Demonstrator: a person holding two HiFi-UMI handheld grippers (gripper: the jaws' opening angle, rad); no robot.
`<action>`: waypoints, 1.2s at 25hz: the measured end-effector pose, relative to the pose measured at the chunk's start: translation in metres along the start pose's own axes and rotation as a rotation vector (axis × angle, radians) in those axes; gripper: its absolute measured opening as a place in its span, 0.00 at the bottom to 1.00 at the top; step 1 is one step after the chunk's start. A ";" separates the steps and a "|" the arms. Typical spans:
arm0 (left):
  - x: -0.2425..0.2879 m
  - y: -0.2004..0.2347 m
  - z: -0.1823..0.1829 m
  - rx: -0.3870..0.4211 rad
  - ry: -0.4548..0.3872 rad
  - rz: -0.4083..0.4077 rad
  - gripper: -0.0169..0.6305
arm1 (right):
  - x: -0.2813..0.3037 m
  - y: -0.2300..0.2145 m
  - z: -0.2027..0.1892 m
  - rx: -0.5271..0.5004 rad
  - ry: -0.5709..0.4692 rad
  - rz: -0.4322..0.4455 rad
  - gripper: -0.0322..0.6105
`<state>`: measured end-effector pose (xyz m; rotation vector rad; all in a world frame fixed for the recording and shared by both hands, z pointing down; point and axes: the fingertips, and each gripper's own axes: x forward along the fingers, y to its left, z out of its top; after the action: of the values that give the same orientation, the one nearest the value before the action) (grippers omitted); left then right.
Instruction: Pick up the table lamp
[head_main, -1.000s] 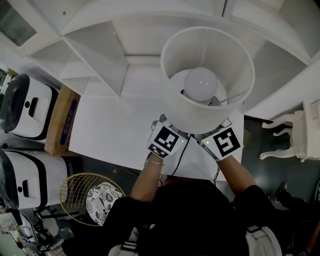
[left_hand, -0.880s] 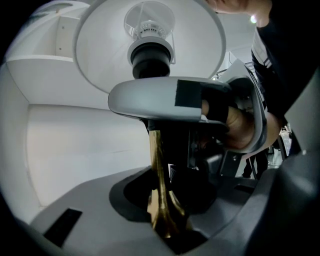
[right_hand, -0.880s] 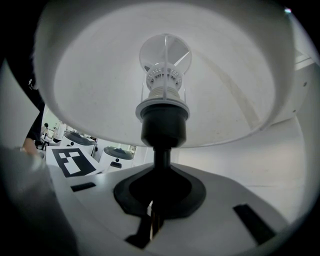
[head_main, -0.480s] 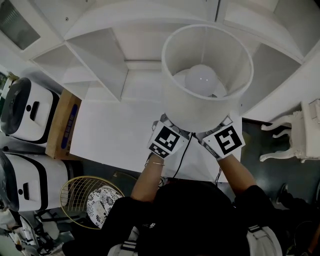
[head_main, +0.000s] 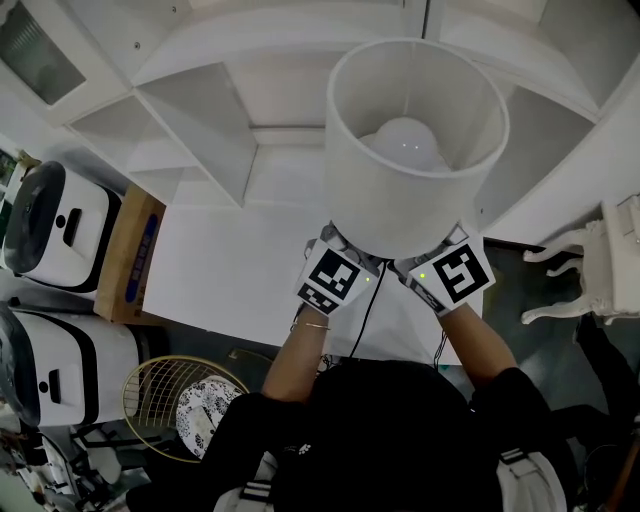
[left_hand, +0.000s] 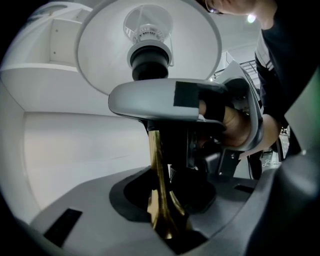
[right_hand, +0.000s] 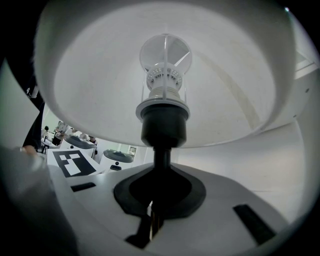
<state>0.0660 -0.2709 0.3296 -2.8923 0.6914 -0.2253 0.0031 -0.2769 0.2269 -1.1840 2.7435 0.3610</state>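
The table lamp hangs clear of the table, held by both grippers. From above, its white drum shade shows with the bulb inside. The shade hides both sets of jaws, and only the left marker cube and right marker cube stick out below it. My left gripper is shut on the brass stem. The other gripper's grey body crosses the stem higher up. My right gripper is shut on the thin stem under the black socket.
A white table lies below, with white shelving behind it. To the left are a cardboard box, two white appliances and a wire basket. A white ornate stand is at the right.
In the head view the shade has crept slightly toward the top of the picture and looks a little larger. Both grippers keep their grip on the stem.
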 end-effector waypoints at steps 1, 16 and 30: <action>0.000 0.000 0.001 0.001 0.000 -0.001 0.20 | 0.000 0.000 0.000 -0.004 0.001 0.002 0.08; -0.007 0.000 0.003 0.006 -0.003 0.004 0.20 | 0.002 0.006 0.002 -0.004 0.007 0.021 0.08; -0.008 -0.003 0.008 0.002 -0.008 0.004 0.20 | -0.001 0.008 0.007 -0.019 0.004 0.022 0.08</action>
<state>0.0622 -0.2635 0.3221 -2.8883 0.6953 -0.2131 -0.0021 -0.2686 0.2215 -1.1608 2.7651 0.3882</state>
